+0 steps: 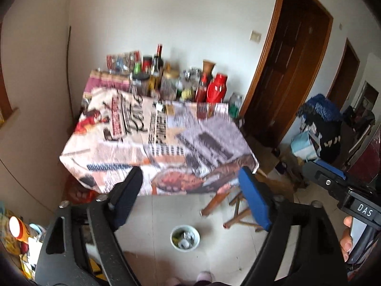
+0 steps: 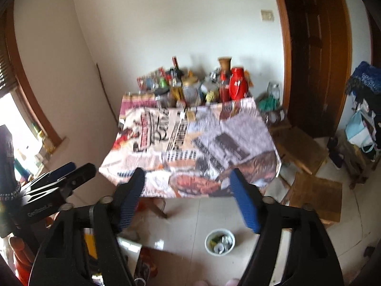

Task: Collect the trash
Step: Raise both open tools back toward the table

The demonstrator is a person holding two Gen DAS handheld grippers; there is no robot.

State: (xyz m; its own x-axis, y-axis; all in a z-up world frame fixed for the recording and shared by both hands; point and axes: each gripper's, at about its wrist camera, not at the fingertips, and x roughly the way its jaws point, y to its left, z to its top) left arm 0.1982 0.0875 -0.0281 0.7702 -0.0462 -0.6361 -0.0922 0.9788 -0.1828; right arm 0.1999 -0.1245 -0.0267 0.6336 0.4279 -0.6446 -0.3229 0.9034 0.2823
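Observation:
A small white bin point(image 1: 185, 237) with trash in it stands on the tiled floor in front of the table; it also shows in the right wrist view point(image 2: 220, 241). The table point(image 1: 123, 147) has a newspaper-print cloth point(image 2: 133, 164). My left gripper point(image 1: 193, 181) is open and empty, held above the floor before the table's front edge. My right gripper point(image 2: 187, 183) is open and empty, at a like height. Each gripper shows in the other's view, the right one point(image 1: 333, 178) at the right edge, the left one point(image 2: 64, 174) at the left.
Bottles, jars and a red flask point(image 1: 215, 88) crowd the table's far edge point(image 2: 237, 87). A wooden stool point(image 1: 240, 212) stands at the table's front right. Cardboard point(image 2: 314, 193) lies on the floor right. Clutter point(image 1: 19, 233) sits at the left wall. Dark doors point(image 1: 290, 76) are behind.

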